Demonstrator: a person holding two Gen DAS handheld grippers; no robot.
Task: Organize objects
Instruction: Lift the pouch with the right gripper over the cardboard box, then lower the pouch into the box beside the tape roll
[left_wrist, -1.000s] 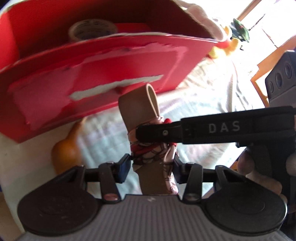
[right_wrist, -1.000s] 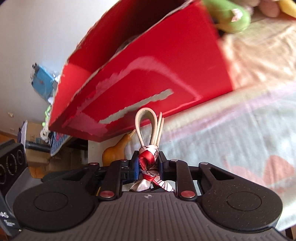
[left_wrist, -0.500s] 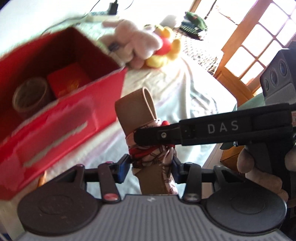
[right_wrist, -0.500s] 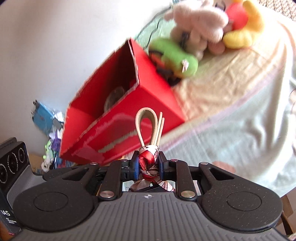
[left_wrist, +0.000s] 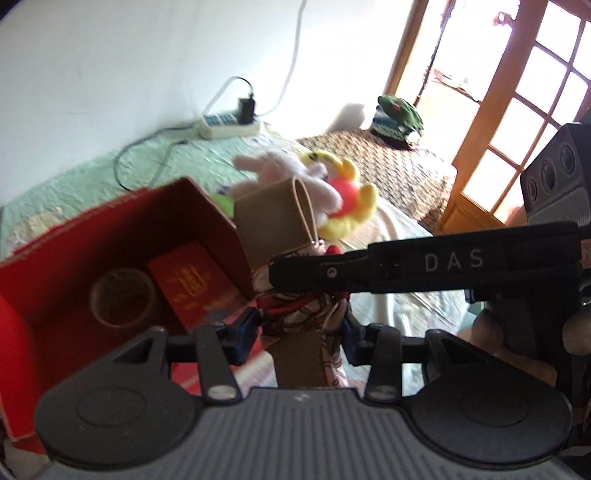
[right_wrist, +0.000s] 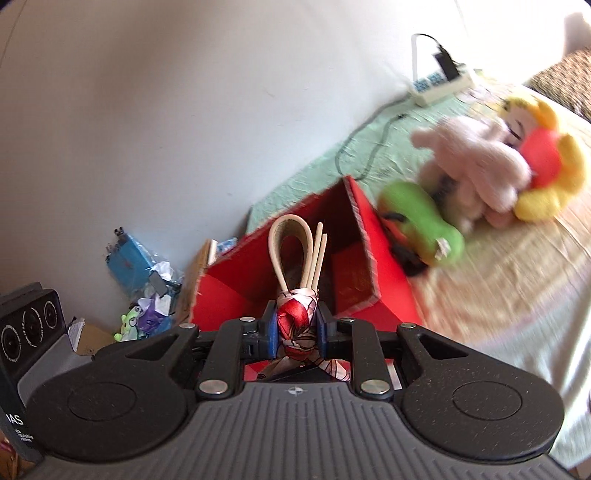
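Both grippers pinch one bundle: the left gripper (left_wrist: 297, 332) clamps the tan folded belt (left_wrist: 275, 216) at its scarf wrap (left_wrist: 303, 314), and the right gripper (right_wrist: 296, 326) squeezes the same red-patterned wrap, the belt loop standing upright above its pads. Just beyond, the open red box (left_wrist: 55, 266) on the bed (left_wrist: 406, 306) holds a tape roll (left_wrist: 122, 299) and a small red booklet (left_wrist: 192, 284) (gold print on its cover). Plush toys (right_wrist: 491, 166) lie behind the box. A second ago the box's outer wall loomed above the bundle; now both views look down into it.
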